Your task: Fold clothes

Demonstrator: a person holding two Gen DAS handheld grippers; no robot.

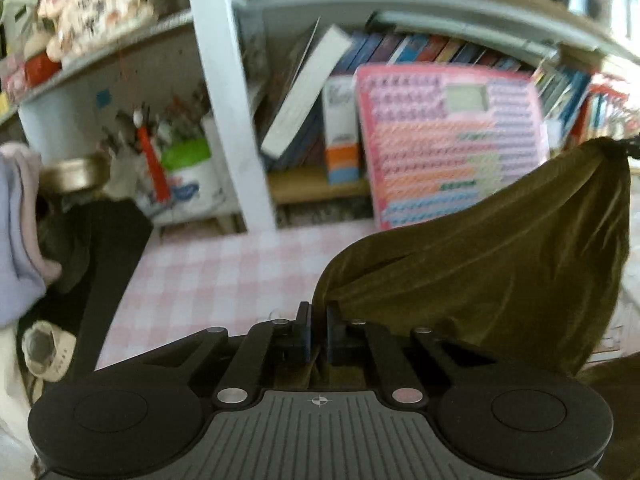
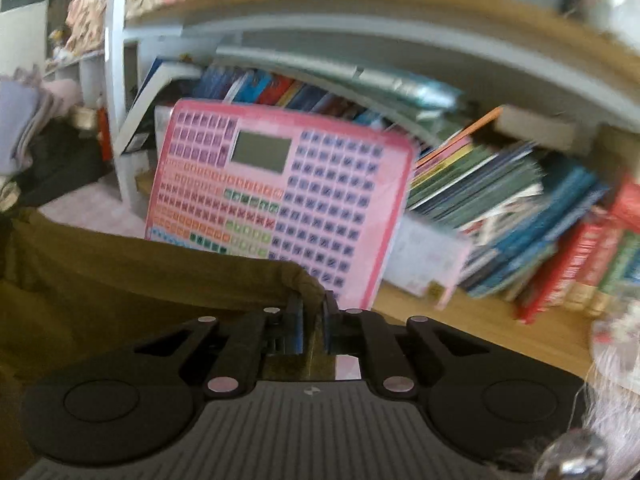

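My left gripper (image 1: 318, 322) has its jaws clamped on one edge of the dark olive-green cloth garment (image 1: 500, 264), which stretches up and to the right, lifted off the pink-and-white checked worktop (image 1: 208, 276). My right gripper (image 2: 313, 314) has its jaws pinched on a bunched hem of the same garment (image 2: 120, 280), the cloth hanging off to the left. Behind stands a pink keypad toy tablet (image 2: 280, 200) leaning against a white bookshelf (image 1: 228, 92) full of books; views blurred.
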